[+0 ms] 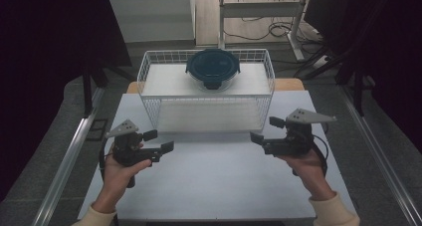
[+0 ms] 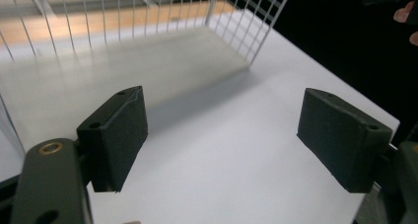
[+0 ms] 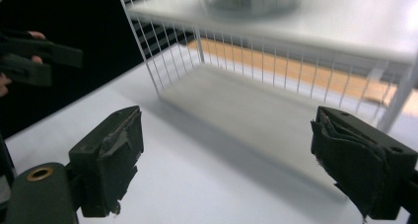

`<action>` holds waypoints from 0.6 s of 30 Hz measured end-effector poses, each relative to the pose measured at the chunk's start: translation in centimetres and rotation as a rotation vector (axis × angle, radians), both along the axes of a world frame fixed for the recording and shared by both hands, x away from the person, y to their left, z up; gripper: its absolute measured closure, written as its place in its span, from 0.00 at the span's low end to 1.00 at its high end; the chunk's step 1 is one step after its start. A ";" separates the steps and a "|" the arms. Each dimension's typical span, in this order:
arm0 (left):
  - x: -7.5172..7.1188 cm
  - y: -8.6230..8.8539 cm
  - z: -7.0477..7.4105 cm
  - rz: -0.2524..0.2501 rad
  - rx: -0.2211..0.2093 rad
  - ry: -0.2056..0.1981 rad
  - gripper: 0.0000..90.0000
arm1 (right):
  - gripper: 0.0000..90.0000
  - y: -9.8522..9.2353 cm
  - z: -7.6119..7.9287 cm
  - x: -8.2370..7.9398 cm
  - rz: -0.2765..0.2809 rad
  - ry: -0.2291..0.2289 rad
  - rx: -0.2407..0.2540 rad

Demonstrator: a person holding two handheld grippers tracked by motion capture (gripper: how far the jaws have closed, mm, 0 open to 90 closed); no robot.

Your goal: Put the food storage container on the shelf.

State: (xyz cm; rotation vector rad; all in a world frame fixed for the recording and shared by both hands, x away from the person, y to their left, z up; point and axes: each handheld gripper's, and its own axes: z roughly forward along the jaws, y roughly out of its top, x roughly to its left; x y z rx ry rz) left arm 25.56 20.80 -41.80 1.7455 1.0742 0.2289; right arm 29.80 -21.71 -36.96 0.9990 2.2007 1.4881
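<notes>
Overhead, a white wire rack (image 1: 206, 89) is seen standing at the far half of a pale grey table (image 1: 214, 186), and a round container with a dark blue lid (image 1: 213, 67) rests on the rack's upper shelf, near the middle of it and towards the back. Two hand-held grippers are held above the bare table in front of the rack, well apart from each other and from the container. The left gripper (image 1: 161, 141) is gripped by the person's left hand (image 1: 121, 170) at the left of the table, with its jaws turned inward towards the middle; in the left gripper view the two black pads (image 2: 114, 135) are set wide apart, and nothing but the table surface is found between them. The right gripper (image 1: 263, 130) is gripped by the right hand (image 1: 307, 165) at the right of the table, its jaws likewise turned inward; in the right gripper view its worn pads (image 3: 109, 157) are spread wide with nothing held, and the rack's lower shelf (image 3: 256, 110) is seen beyond them, with the container's base blurred on the shelf above. Neither gripper is touching the rack.
</notes>
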 end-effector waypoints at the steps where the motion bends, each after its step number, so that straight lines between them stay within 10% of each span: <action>1: -0.4 0.0 -1.3 -0.023 0.023 0.032 0.21 | 0.13 -0.3 -1.4 -0.6 -0.007 0.013 -0.017; 11: -1.8 -0.5 -5.9 0.011 0.137 0.089 0.19 | 0.12 -1.6 -7.8 -1.9 -0.017 0.120 -0.098; 18: -1.7 -1.0 -6.0 0.013 0.157 0.084 0.19 | 0.12 -1.9 -8.4 -1.5 -0.028 0.129 -0.088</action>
